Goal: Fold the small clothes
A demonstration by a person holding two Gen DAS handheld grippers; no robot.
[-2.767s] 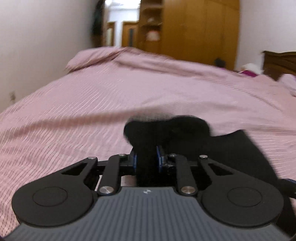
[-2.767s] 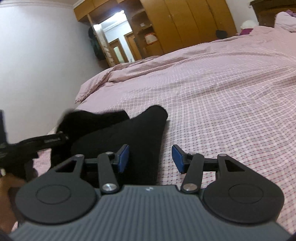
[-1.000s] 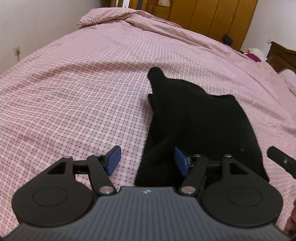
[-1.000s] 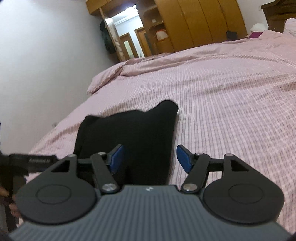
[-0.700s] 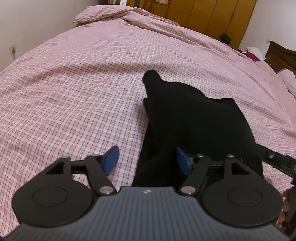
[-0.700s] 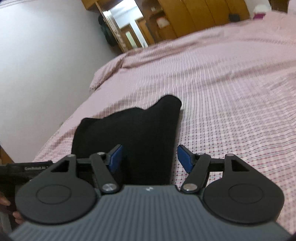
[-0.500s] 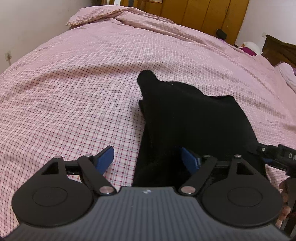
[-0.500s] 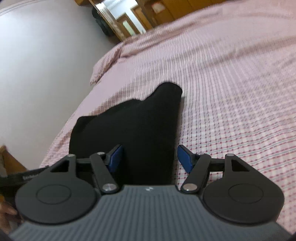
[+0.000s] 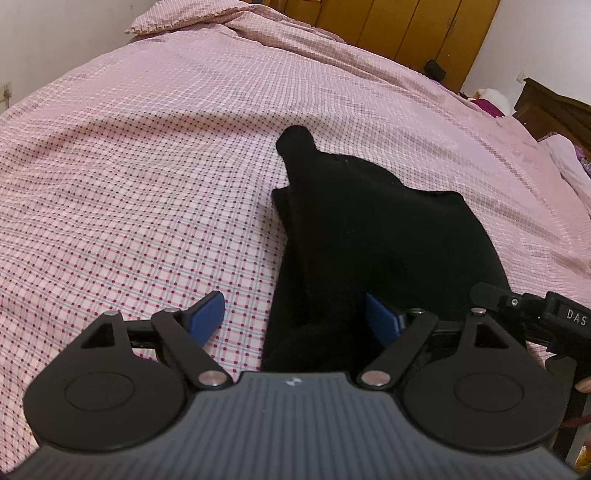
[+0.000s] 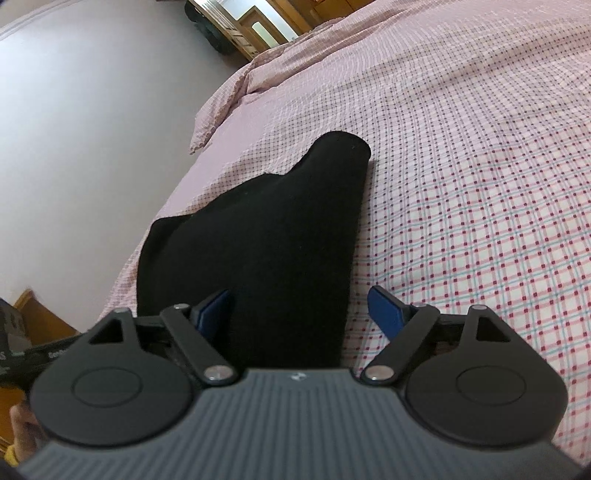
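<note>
Black garment (image 9: 373, 236), folded and lying flat on the bed (image 9: 147, 155), stretches away in front of both tools, its narrow rounded end farthest from them. The left hand-held gripper (image 9: 295, 317) hangs low over the near edge of the cloth with its jaws spread wide; they have just been opening. Its left blue pad (image 9: 207, 314) stands over the pink checked bedcover just beside the garment's left edge, and the right pad is over the black cloth; neither presses on it, so nothing is held. The right hand-held gripper (image 10: 299, 310) is likewise wide apart, its jaws having just been opening too. In its own view the garment (image 10: 266, 243) runs forward between the pads: the left one is over the cloth, the right one over the bedcover just off the garment's right edge, with no grip. Beyond the bed's far side stands a wooden wardrobe (image 9: 399, 29).
</note>
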